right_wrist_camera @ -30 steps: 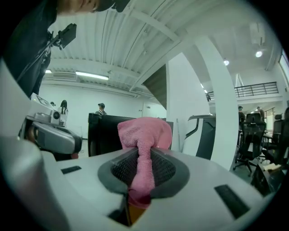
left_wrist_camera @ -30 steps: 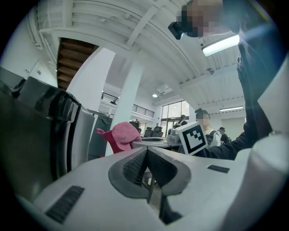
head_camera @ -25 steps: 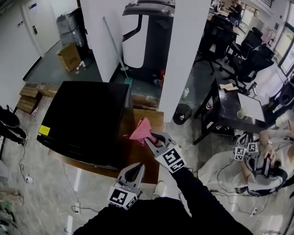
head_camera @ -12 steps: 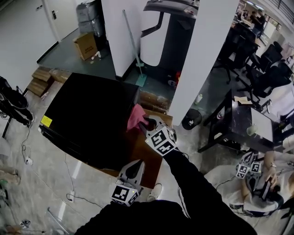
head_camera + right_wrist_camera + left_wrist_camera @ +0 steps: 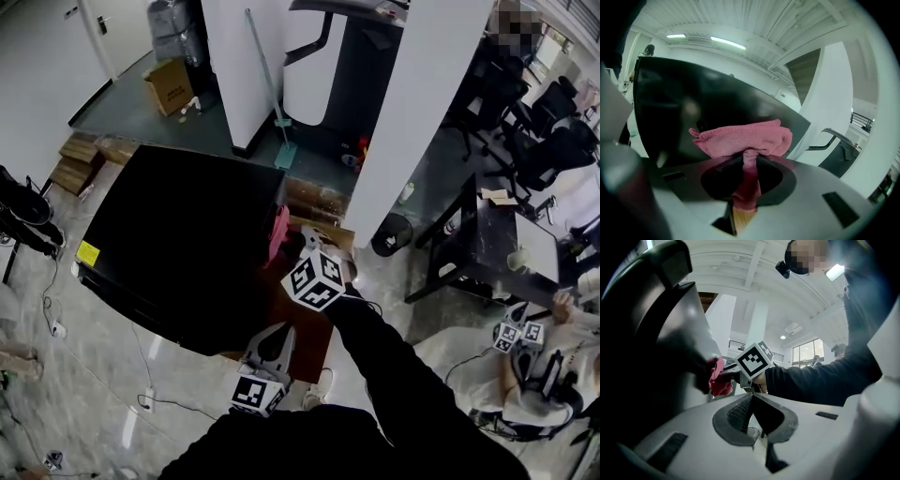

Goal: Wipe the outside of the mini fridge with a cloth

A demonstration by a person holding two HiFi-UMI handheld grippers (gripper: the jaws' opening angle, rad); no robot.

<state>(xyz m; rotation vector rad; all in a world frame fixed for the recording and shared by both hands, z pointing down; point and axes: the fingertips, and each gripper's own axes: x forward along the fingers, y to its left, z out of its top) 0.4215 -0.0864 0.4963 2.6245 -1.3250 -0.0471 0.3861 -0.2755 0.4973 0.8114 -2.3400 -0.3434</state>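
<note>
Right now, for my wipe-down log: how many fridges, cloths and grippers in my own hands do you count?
fridge: 1
cloth: 1
grippers: 2, the left gripper shut on nothing, and the right gripper shut on the cloth
Total: 4

Open room lies right of the mini fridge [image 5: 178, 244]; a white pillar [image 5: 412, 122] stands near beyond.

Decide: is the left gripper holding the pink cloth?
No, the left gripper is shut and empty; the right gripper clamps the pink cloth.
</note>
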